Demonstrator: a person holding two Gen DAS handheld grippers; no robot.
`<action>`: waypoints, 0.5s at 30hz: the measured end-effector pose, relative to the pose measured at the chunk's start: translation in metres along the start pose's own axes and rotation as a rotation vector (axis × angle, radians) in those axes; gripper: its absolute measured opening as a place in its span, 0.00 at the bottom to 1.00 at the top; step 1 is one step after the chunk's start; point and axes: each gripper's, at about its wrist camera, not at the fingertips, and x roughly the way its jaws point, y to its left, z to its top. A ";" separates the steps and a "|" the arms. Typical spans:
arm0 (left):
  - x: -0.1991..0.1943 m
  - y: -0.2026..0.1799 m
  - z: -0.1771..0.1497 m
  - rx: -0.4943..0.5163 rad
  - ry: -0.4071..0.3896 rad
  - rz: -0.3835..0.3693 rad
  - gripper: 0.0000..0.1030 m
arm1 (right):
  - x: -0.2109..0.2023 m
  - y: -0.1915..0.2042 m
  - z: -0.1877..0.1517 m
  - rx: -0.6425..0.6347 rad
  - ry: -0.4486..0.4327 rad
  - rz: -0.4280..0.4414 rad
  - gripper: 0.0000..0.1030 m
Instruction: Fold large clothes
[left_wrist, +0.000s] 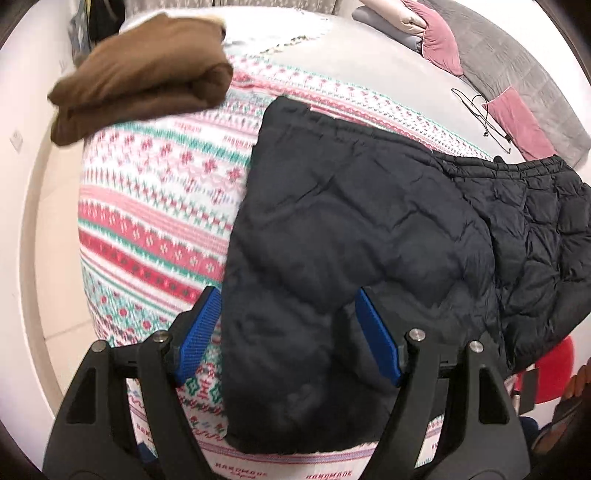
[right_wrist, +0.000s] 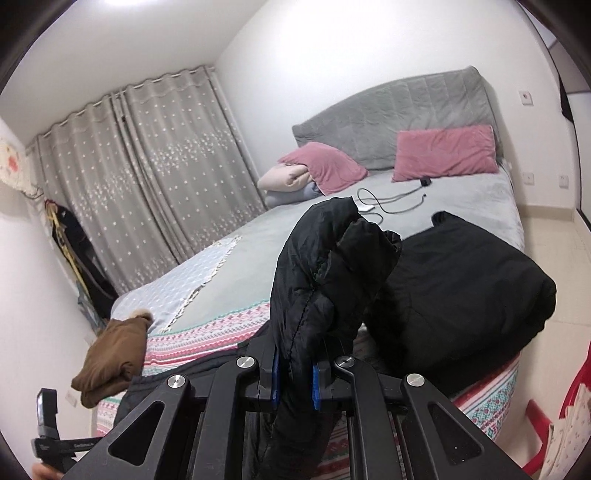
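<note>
Puffer jacket (left_wrist: 351, 229): on the patterned blanket (left_wrist: 159, 206), toward the bed's foot.
Folded brown garment (left_wrist: 140, 77): on the blanket's far-left corner, apart from the jacket.
Pillows (right_wrist: 443, 151): against the headboard (right_wrist: 399, 110).
Cable (right_wrist: 391, 199): on the bed sheet (right_wrist: 280, 236) before the pillows, probably a charger.
Curtains (right_wrist: 147, 177): left of the bed.

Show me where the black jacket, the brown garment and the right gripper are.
black jacket (left_wrist: 351, 229): left wrist view, middle of its quilted top panel.
brown garment (left_wrist: 144, 85): left wrist view, centre of the folded pile.
right gripper (right_wrist: 295, 380): right wrist view, between the blue pads.
</note>
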 end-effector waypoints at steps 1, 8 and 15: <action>-0.001 0.003 -0.002 -0.010 0.006 -0.012 0.74 | 0.000 0.005 0.000 -0.010 -0.006 0.003 0.11; -0.009 0.019 -0.014 -0.063 0.030 -0.142 0.74 | -0.001 0.042 -0.002 -0.091 -0.043 0.038 0.11; -0.002 0.022 -0.022 -0.058 0.063 -0.180 0.74 | 0.001 0.086 -0.015 -0.195 -0.068 0.097 0.12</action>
